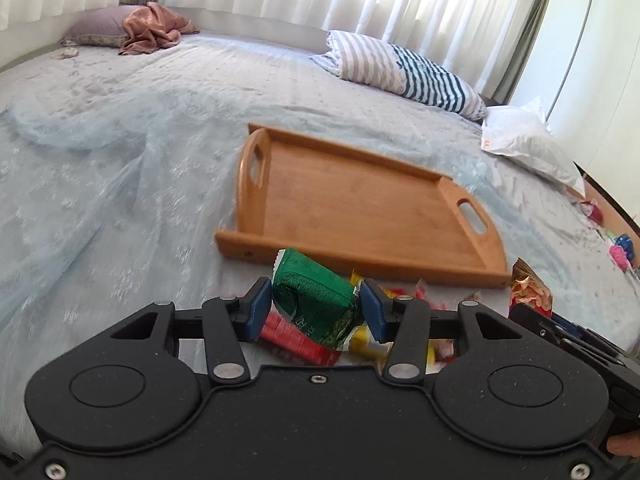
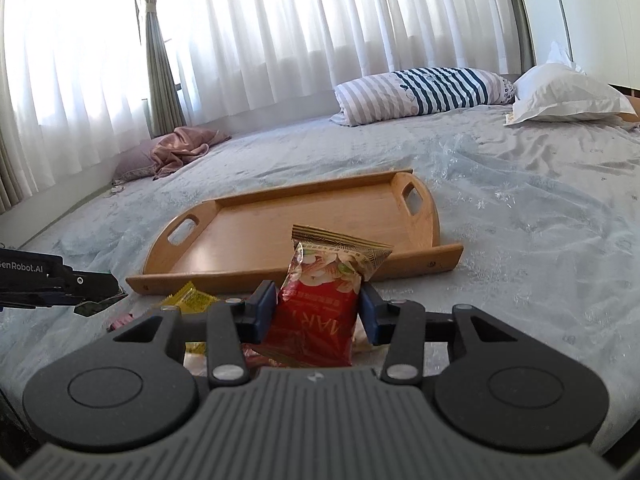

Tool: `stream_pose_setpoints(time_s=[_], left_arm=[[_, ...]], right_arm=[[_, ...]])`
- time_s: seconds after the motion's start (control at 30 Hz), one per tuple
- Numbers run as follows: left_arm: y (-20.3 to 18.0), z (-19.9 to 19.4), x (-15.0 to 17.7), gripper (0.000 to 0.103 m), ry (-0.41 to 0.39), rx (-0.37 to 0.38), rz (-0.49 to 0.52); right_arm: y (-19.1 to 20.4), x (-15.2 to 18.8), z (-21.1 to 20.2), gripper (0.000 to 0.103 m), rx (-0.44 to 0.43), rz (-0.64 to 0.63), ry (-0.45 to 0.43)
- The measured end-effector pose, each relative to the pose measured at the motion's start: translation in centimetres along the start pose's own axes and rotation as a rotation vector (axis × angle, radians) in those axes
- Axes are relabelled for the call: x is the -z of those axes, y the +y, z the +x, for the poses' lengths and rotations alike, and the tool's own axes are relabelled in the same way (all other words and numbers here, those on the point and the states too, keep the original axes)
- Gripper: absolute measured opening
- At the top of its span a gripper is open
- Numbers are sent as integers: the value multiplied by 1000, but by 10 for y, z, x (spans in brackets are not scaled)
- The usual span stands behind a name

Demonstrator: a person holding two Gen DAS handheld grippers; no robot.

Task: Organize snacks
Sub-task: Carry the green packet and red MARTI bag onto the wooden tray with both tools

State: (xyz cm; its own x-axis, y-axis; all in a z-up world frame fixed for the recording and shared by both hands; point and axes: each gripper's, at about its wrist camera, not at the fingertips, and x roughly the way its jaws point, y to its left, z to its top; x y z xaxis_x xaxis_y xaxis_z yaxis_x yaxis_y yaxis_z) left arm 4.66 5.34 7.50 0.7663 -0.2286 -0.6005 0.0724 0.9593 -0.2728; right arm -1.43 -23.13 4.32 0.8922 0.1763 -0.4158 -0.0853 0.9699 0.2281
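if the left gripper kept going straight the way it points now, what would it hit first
Probably the wooden tray: the left gripper, shut on a green snack packet, points over the tray's near rim. Depth is unclear, so it might meet the bedspread first.

A crumpled green snack packet (image 1: 316,300) sits pinched between blue pads, tilted. A red packet (image 2: 320,312) with a gold-patterned top stands upright, likewise clamped. Loose yellow and red packets (image 1: 296,340) lie on the bed just before the bare wooden tray (image 1: 360,208).

The left gripper (image 1: 316,306) tilts downward, its blue fingers (image 1: 258,308) clamped on a packet. The right gripper (image 2: 318,308) likewise grips one.
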Motion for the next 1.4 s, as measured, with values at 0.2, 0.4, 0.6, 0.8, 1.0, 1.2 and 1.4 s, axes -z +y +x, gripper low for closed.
stream_pose_setpoints(time_s=[0.2,0.4,0.6,0.8,1.0,1.2,1.4], left_arm=[[-21,18,-41,46,-8,25,28],[-38,52,-74,46,56,72,0],[-59,86,-99,46,92,66,6],[-78,138,-129,46,159,64,-6],[-89,196,-148,46,229,27,-21],[-99,239,-153,46,277,41,3],[-108,271,-152,46,296,51,45]], right_arm=[[-18,-32,20,48,-51,62,-11],[-25,-58,47,49,-68,33,-11],[-43,-83,81,49,-122,98,55],[-58,-121,130,49,-141,78,134],[-66,-139,176,49,-135,25,197],[-59,-135,217,49,-102,-117,260],[-60,-127,239,49,-77,-184,263]])
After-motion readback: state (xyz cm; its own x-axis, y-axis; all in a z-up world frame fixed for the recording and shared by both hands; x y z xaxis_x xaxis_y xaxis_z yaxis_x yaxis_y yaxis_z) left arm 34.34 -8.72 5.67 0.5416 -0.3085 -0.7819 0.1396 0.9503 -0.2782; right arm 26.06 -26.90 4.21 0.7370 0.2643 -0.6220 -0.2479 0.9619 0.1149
